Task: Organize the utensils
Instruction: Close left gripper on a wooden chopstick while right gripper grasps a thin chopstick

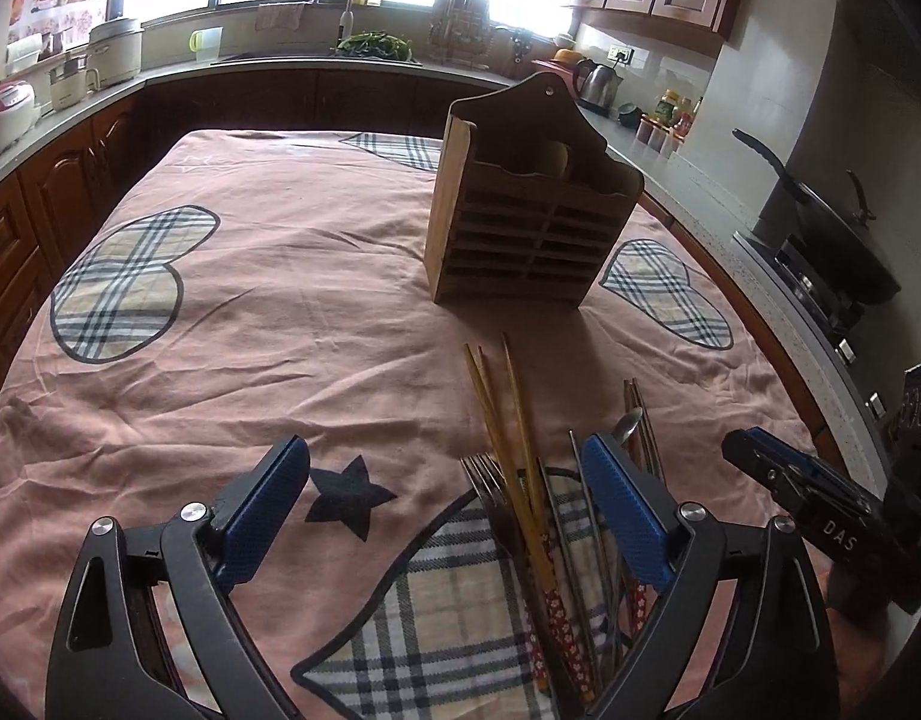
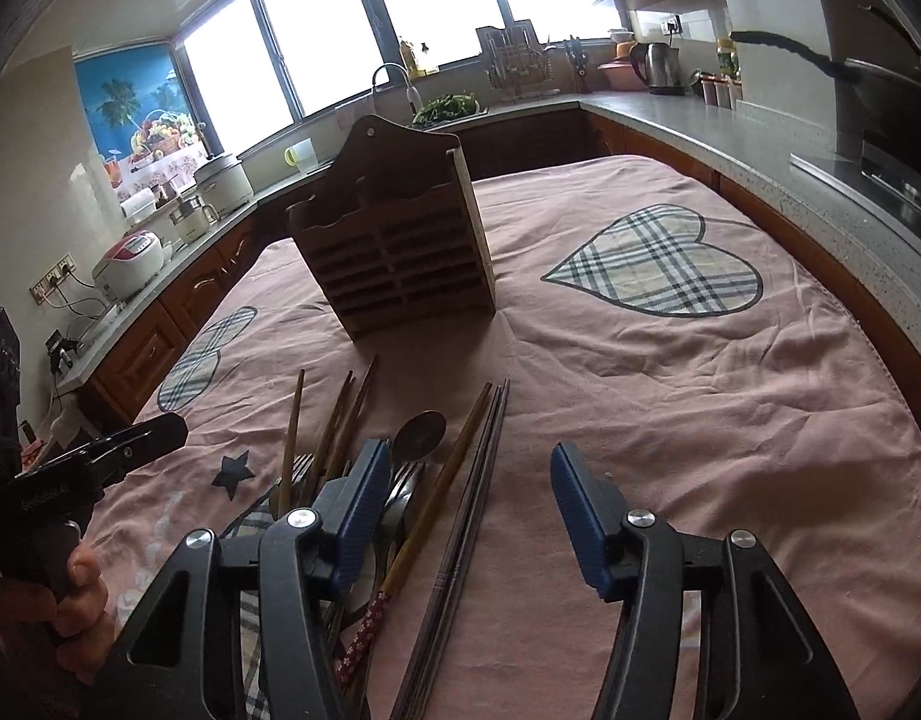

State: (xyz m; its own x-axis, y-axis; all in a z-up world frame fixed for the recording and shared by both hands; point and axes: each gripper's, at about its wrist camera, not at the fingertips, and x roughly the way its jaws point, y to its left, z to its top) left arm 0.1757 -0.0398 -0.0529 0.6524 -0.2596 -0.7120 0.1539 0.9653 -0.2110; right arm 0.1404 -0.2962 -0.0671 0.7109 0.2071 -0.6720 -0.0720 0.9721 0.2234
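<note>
Spread apart, the left hand-held gripper point(image 1: 445, 504) straddles the utensils point(image 1: 532, 516); the right hand-held gripper point(image 2: 469, 495), also spread, straddles chopsticks point(image 2: 460, 516). Beyond both, the wooden caddy point(image 1: 520, 210) stands upright on the tabletop point(image 1: 250, 312).

— What was counted on the cloth?
— One wooden rack point(image 1: 535, 204) at the far side, one spoon point(image 2: 420, 432), two grippers. Forks point(image 1: 487, 480) and chopsticks point(image 1: 511, 420) lay in a heap near; their number couldn't be told.
</note>
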